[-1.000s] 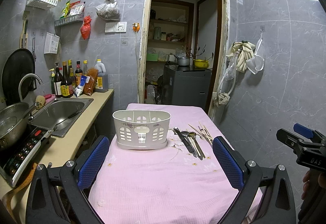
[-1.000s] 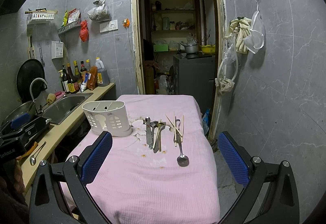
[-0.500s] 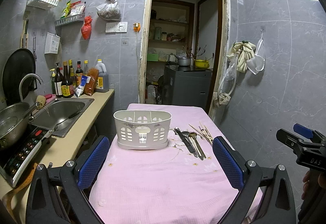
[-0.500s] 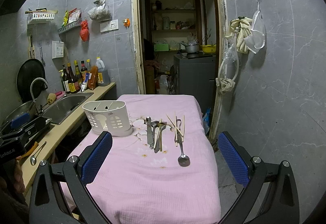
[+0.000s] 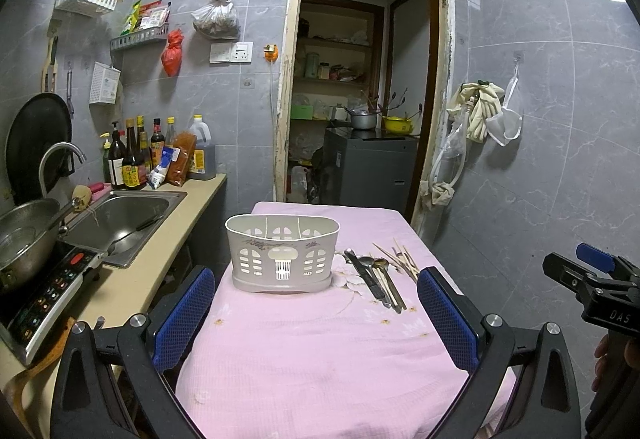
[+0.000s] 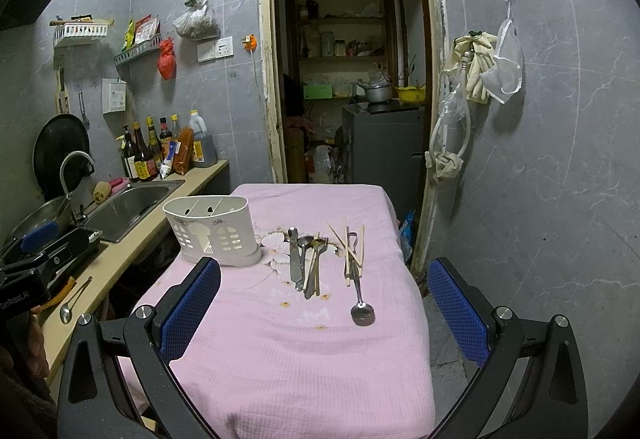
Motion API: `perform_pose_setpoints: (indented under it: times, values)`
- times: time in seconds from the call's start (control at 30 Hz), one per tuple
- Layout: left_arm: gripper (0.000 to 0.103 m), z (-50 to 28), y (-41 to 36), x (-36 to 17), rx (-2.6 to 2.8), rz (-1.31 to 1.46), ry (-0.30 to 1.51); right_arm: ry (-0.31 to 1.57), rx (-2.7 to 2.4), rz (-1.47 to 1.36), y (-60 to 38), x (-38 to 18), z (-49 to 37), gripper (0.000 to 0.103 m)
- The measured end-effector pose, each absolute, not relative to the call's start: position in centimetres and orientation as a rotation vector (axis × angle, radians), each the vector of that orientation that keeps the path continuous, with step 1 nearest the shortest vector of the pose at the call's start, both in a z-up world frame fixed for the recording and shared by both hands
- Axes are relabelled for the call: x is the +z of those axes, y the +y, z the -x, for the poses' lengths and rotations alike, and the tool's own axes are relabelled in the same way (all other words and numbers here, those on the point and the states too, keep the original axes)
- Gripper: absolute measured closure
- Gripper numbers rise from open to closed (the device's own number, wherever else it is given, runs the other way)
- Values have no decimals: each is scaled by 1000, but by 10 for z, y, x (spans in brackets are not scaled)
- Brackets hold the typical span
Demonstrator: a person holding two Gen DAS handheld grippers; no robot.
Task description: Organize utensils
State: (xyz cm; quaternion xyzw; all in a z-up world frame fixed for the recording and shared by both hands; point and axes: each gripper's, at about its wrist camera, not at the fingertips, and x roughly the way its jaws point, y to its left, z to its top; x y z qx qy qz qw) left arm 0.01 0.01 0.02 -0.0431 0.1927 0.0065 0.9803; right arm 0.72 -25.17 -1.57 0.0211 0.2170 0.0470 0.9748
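A white slotted utensil holder [image 5: 282, 254] stands on the pink-covered table [image 5: 320, 351]; it also shows in the right wrist view [image 6: 214, 231]. Right of it lie a knife and spoons [image 6: 306, 263], wooden chopsticks [image 6: 354, 245] and a small ladle [image 6: 361, 305]. The same knife and spoons [image 5: 378, 281] and chopsticks [image 5: 400, 257] show in the left wrist view. My left gripper [image 5: 316, 319] is open and empty, near the table's front edge, facing the holder. My right gripper [image 6: 322, 313] is open and empty, in front of the utensils.
A counter at the left holds a sink [image 5: 120, 215], a metal pot [image 5: 24, 243], an induction cooker [image 5: 48, 295] and bottles [image 5: 136, 159]. A spoon [image 6: 72, 303] lies on the counter. A doorway [image 5: 360, 99] opens behind the table. A tiled wall runs along the right.
Both grippers have drifted slightly, so the table and utensils sit a little differently in each view. Nothing on the table has moved.
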Motion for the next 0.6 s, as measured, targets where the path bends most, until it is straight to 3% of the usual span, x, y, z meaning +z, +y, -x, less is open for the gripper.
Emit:
perform_pose_setpoints:
  times: [0.6]
  values:
    - [1, 0, 0, 0, 12, 87, 390, 441, 92, -43, -250, -11, -10, 1]
